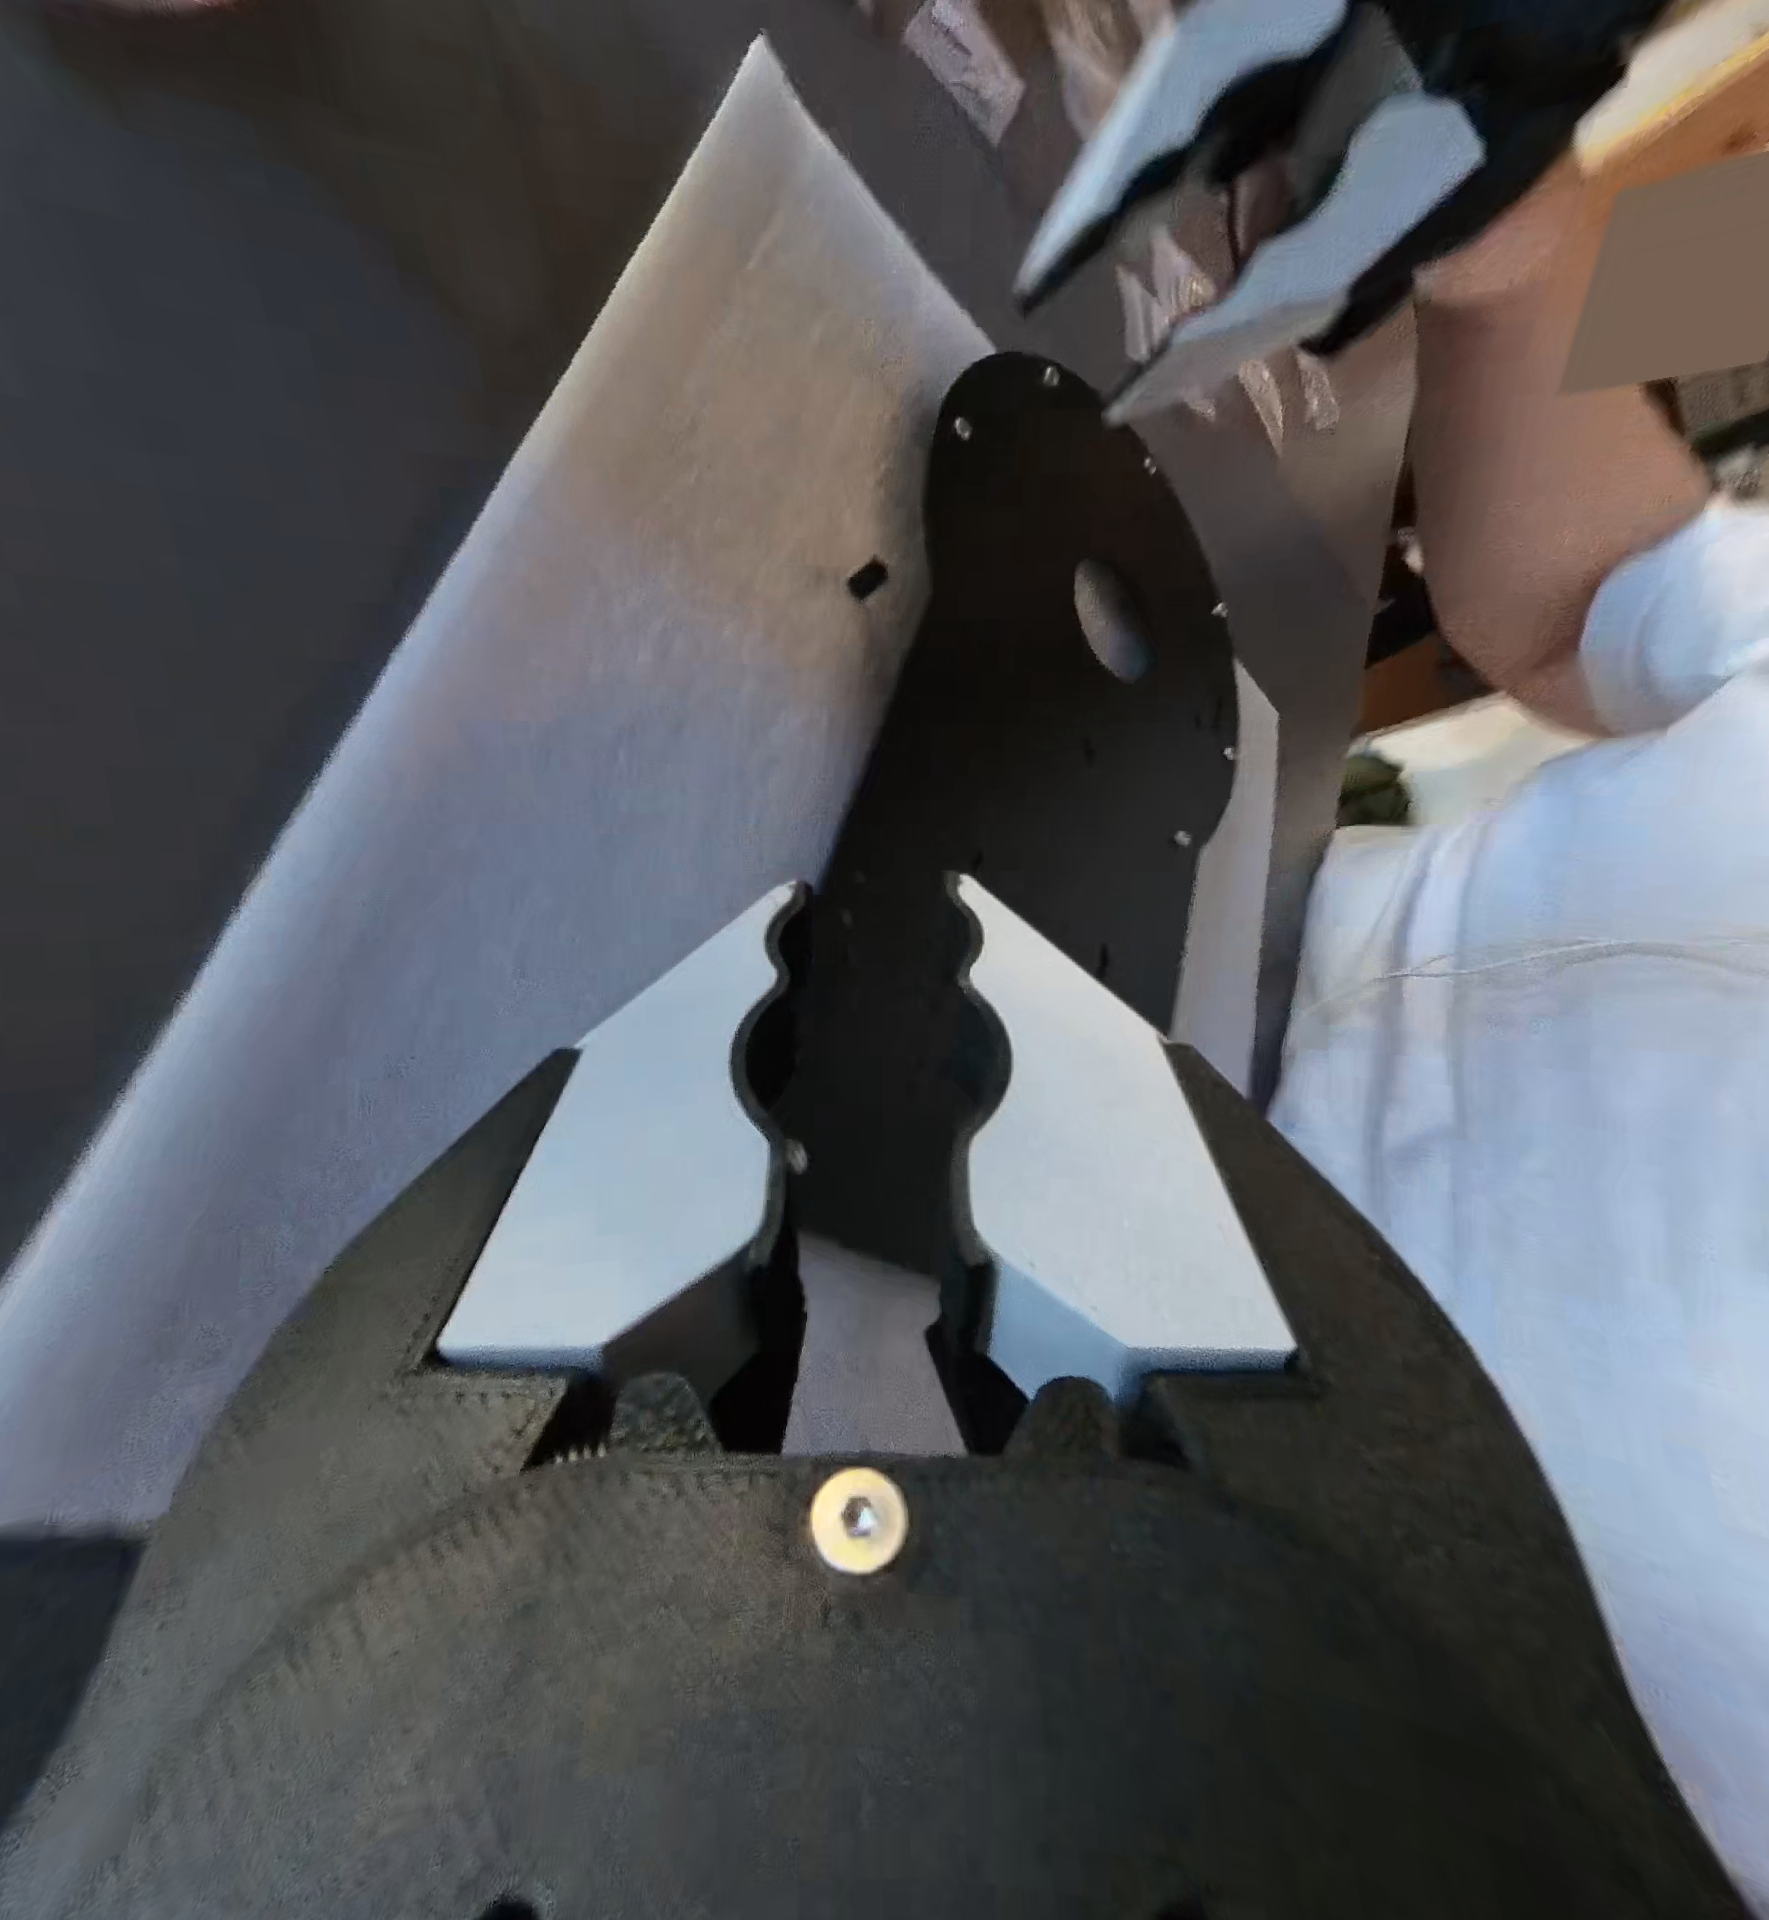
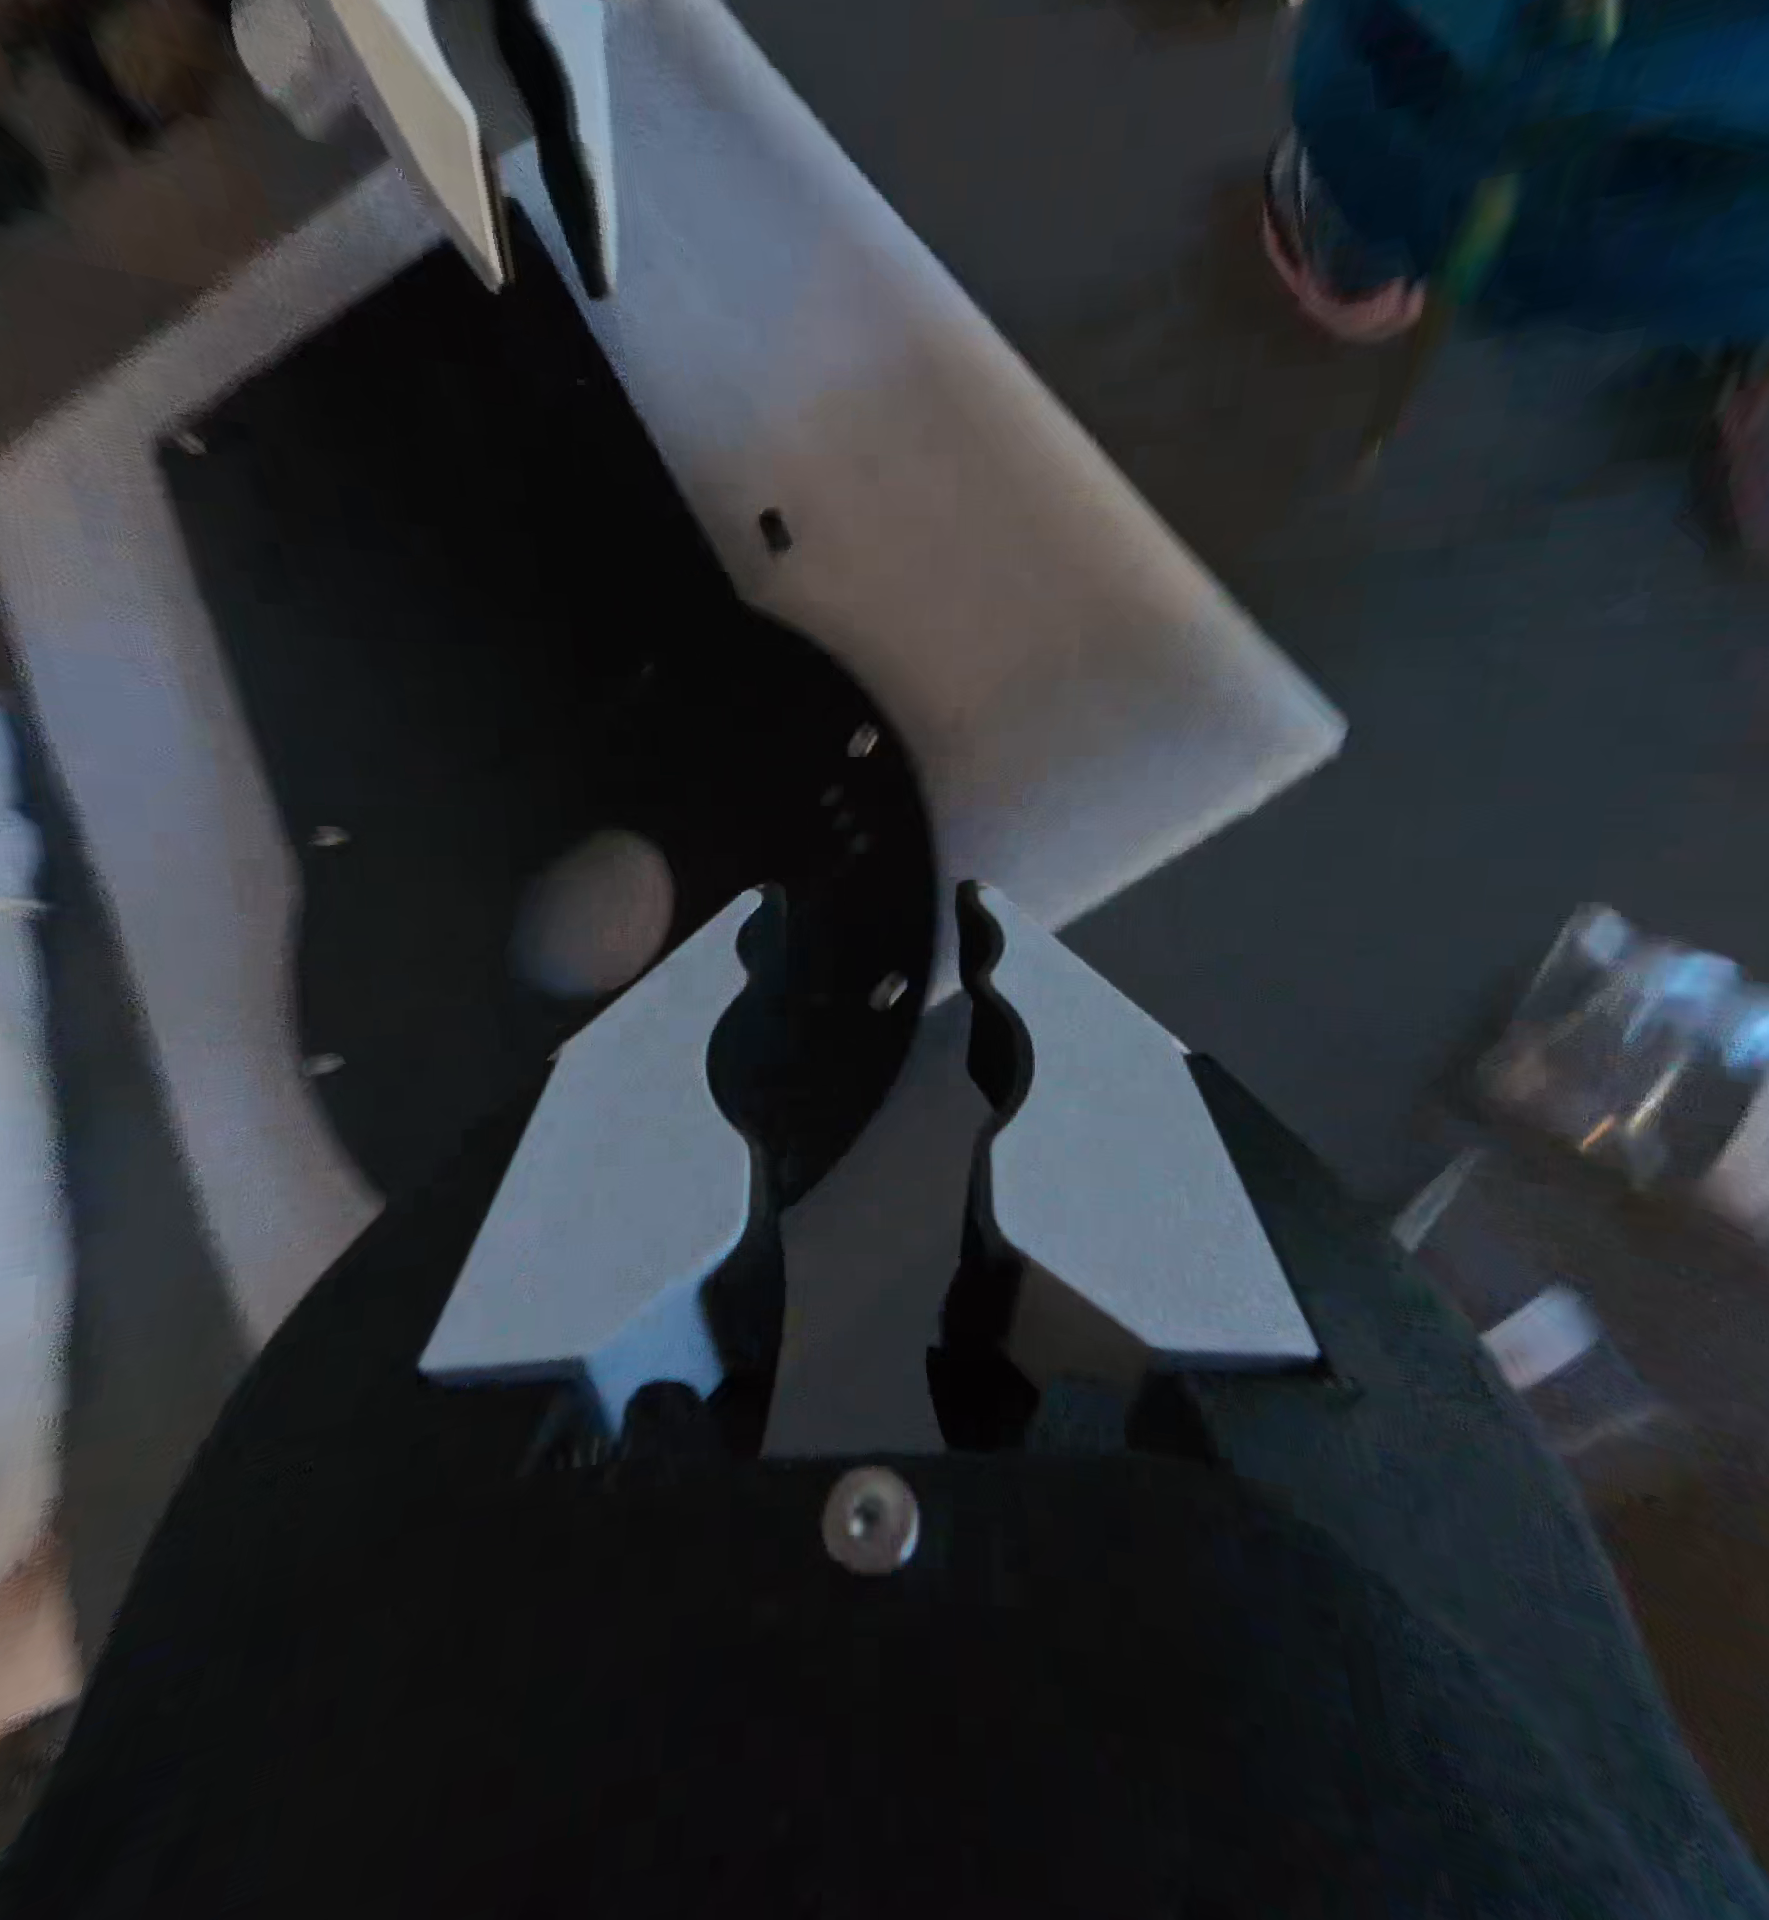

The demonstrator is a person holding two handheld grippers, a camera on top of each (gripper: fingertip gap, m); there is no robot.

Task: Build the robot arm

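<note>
My left gripper (image 1: 875, 894) clamps narrow end of black plate (image 1: 1056, 665); plate's long axis runs ahead along fingers, against white panel (image 1: 589, 665). My right gripper (image 2: 869, 894) parted, empty, straddling plate's rounded edge, nearer that end.

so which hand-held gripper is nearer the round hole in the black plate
Right. The right hand-held gripper has its fingertips beside the round hole; the left hand-held gripper sits at the black plate's narrow end.
</note>
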